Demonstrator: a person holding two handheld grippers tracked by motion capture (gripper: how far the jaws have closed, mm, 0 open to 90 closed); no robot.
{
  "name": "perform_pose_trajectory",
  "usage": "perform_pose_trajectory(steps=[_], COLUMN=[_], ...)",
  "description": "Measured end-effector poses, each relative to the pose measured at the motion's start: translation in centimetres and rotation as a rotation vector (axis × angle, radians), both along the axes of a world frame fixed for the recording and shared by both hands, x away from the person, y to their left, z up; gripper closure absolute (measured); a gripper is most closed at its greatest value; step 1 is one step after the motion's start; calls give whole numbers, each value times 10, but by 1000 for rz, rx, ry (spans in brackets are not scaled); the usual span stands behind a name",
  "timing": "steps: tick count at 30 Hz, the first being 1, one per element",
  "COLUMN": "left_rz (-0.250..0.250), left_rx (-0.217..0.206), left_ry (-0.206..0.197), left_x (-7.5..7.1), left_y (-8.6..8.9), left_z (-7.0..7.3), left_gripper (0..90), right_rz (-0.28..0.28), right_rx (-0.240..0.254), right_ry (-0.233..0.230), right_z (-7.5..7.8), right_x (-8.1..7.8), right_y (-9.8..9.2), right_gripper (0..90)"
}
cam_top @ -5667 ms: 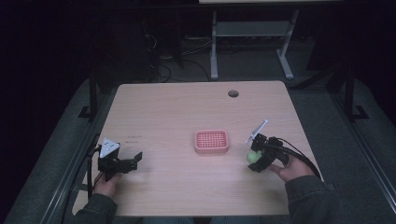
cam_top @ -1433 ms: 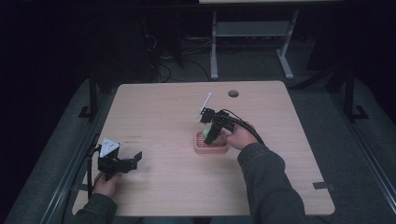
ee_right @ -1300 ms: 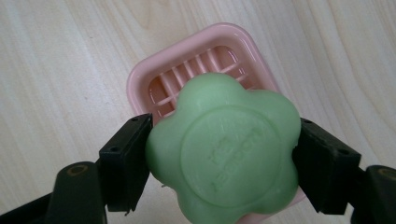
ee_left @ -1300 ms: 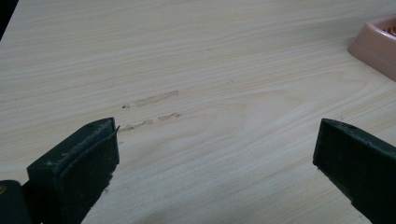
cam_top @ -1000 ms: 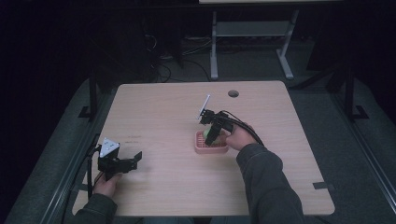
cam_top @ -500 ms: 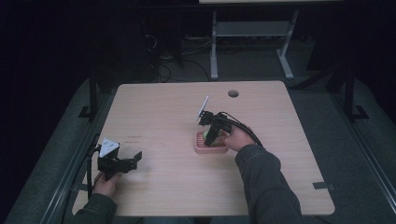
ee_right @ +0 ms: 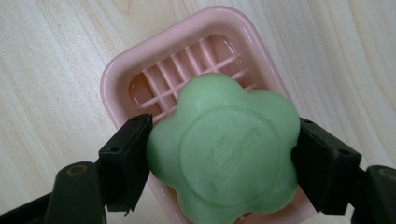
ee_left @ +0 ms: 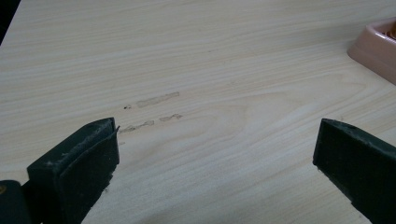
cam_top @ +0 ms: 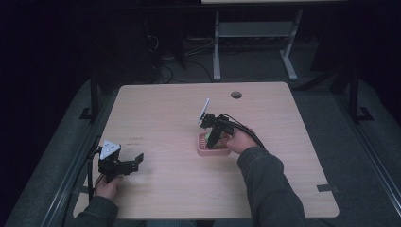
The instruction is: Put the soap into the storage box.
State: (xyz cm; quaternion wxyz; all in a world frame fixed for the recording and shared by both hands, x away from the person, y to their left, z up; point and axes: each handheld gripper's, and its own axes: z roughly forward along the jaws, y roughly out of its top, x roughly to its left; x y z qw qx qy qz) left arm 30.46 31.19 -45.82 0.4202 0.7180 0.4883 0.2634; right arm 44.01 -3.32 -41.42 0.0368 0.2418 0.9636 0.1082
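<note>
The right gripper's [ee_right: 219, 163] fingers [ee_right: 126, 161] clamp the green flower-shaped soap [ee_right: 224, 151] from both sides, holding it just over the pink soap dish [ee_right: 121, 77], whose slatted floor shows beyond it. The dish sits near the middle of the bench [cam_top: 156, 118]. The step in hand looks like placing the soap: the next move likely calls for lowering it onto the slats, then opening the fingers. The left gripper [cam_top: 118, 165] rests near the bench's near left corner, fingers [ee_left: 74, 163] spread wide and empty.
</note>
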Motion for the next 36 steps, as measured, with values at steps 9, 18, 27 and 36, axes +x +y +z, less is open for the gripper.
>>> perform_pose_trajectory(steps=[9, 18, 27, 36], left_rz=[1, -1, -1, 0], left_rx=[-2, -2, -3, 0], left_ry=[0, -1, -1, 2], left_x=[0, 0, 1, 1], left_y=[0, -1, -1, -2], left_z=[0, 0, 0, 0], left_gripper=[0, 0, 0, 0], right_rz=[5, 10, 7, -11], right_rx=[3, 21, 35, 51], right_ry=[8, -3, 0, 2], right_z=[-1, 4, 6, 4], right_x=[0, -1, -2, -2], right_y=[1, 0, -2, -5], right_gripper=[258, 262, 261, 257])
